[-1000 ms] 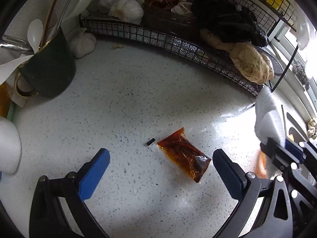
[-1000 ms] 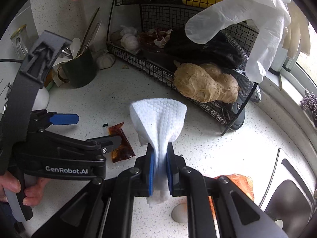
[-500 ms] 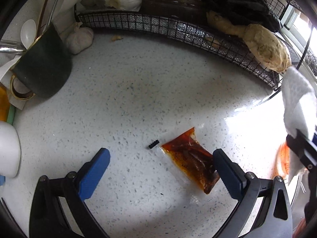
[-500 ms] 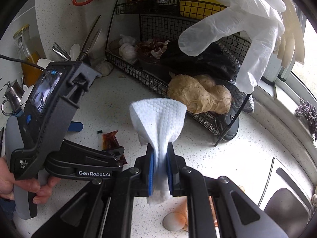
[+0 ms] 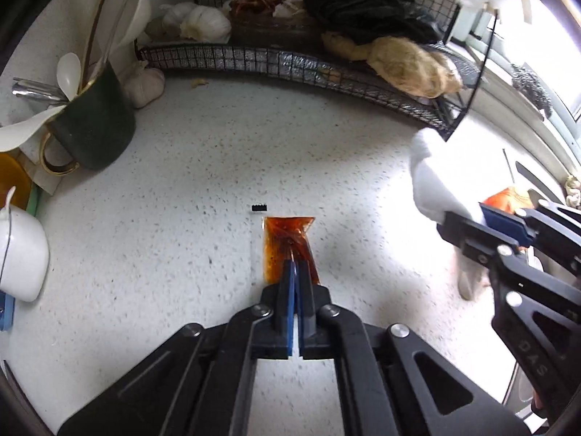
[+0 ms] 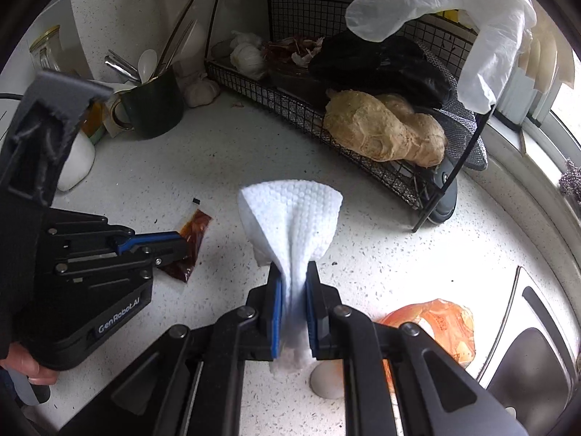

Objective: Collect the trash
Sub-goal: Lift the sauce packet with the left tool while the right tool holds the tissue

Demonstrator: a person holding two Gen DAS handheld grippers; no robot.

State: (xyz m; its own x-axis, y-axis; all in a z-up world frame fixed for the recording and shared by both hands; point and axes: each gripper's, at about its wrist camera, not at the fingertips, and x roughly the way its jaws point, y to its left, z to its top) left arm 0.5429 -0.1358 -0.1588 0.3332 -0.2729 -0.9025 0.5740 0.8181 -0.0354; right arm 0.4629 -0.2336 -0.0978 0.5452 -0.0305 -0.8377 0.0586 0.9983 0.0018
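My left gripper is shut on a red-brown sauce packet that lies on the white speckled counter; the packet's near end is pinched between the blue pads. In the right wrist view the same gripper holds the packet at the left. My right gripper is shut on a white embossed paper towel and holds it upright above the counter. The towel also shows in the left wrist view at the right.
A black wire rack with garlic, ginger and a black bag runs along the back. A dark green utensil mug stands at the left. An orange wrapper and an eggshell lie near the sink. A small black scrap lies beside the packet.
My left gripper was open around the sauce packet; it has now closed on the packet's near end. My right gripper still holds the towel and has shifted slightly.
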